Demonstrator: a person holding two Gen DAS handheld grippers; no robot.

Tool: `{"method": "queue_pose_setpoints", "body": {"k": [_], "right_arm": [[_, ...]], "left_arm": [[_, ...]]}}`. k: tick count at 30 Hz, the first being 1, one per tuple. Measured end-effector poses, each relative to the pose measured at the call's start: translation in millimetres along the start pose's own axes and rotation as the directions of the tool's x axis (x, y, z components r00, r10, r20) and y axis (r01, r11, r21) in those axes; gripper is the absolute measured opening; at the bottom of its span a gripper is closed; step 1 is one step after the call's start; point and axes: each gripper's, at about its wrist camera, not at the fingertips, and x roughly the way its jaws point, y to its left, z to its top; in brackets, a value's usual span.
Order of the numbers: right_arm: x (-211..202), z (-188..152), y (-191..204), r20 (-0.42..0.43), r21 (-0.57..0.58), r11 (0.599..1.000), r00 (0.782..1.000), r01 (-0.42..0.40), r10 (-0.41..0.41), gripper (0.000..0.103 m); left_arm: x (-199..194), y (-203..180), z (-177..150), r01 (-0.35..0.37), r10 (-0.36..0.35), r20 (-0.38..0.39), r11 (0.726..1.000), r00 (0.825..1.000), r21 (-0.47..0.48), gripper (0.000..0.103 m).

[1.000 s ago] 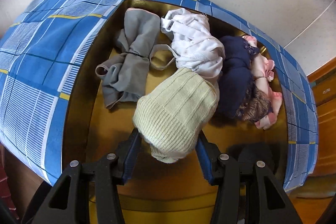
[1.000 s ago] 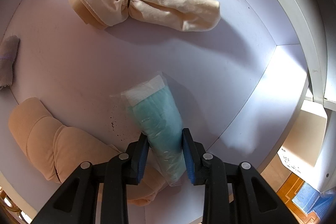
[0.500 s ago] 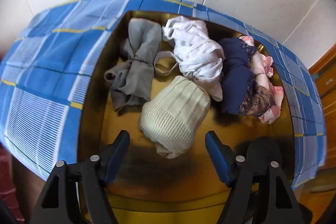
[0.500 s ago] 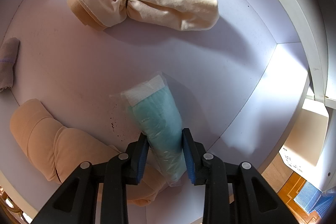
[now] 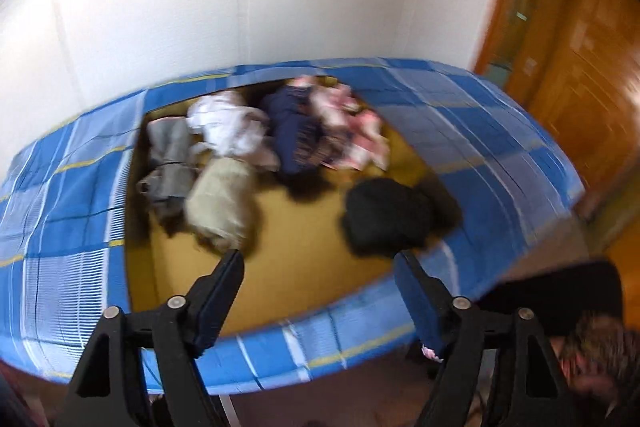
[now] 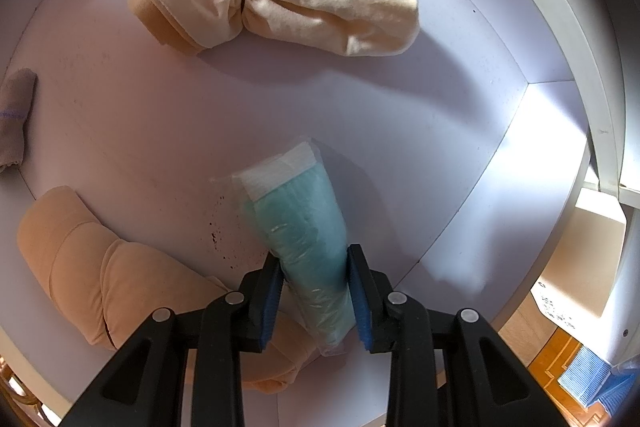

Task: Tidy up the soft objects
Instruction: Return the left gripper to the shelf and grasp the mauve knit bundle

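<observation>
In the blurred left wrist view, a blue plaid fabric bin (image 5: 72, 211) holds a pale green knit hat (image 5: 220, 203), a grey garment (image 5: 168, 155), a white one (image 5: 232, 127), a navy one (image 5: 292, 131), a pink one (image 5: 352, 131) and a black bundle (image 5: 384, 215). My left gripper (image 5: 318, 271) hovers above the bin's near side, its jaws opening with nothing between them. In the right wrist view, my right gripper (image 6: 314, 275) is shut on a teal roll in clear plastic (image 6: 300, 227), over a white drawer floor (image 6: 160, 131).
A cream tied bundle (image 6: 280, 11) lies at the drawer's far side, a tan rolled bundle (image 6: 80, 259) at near left, a brownish cloth (image 6: 16, 119) at the left edge. The drawer's wall (image 6: 544, 131) runs along the right. White wall and wooden cabinets (image 5: 580, 47) stand behind the bin.
My left gripper let go of the green knit hat, opened wide, and pulled back and up while rolling; the hat now lies in the bin. The right gripper and teal roll stayed put.
</observation>
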Motion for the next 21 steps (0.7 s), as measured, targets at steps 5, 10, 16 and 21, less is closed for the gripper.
{"method": "queue_pose_setpoints", "body": {"k": [5,10,16,21], "right_arm": [[2.1,0.0,2.0,-0.008,-0.002,1.000,1.000,0.004,-0.004,0.031],[4.3,2.2,4.1,-0.013,-0.008,1.000,1.000,0.009,-0.009,0.031],[5.0,4.1,5.6,-0.016,-0.011,1.000,1.000,0.012,-0.012,0.031],[5.1,5.2,6.3,-0.017,-0.011,1.000,1.000,0.012,-0.013,0.031]], "left_arm": [[1.9,-40.9,-56.7,0.087,-0.056,-0.161,0.978,0.985,0.189,0.085],[31.3,-54.6,-110.6,0.120,-0.031,-0.336,0.961,0.941,0.249,0.085],[78.3,-47.2,-162.4,0.130,-0.022,-0.556,0.979,0.831,0.155,0.085],[123.2,-29.3,-200.5,0.033,-0.028,-0.703,0.999,0.711,-0.007,0.085]]}}
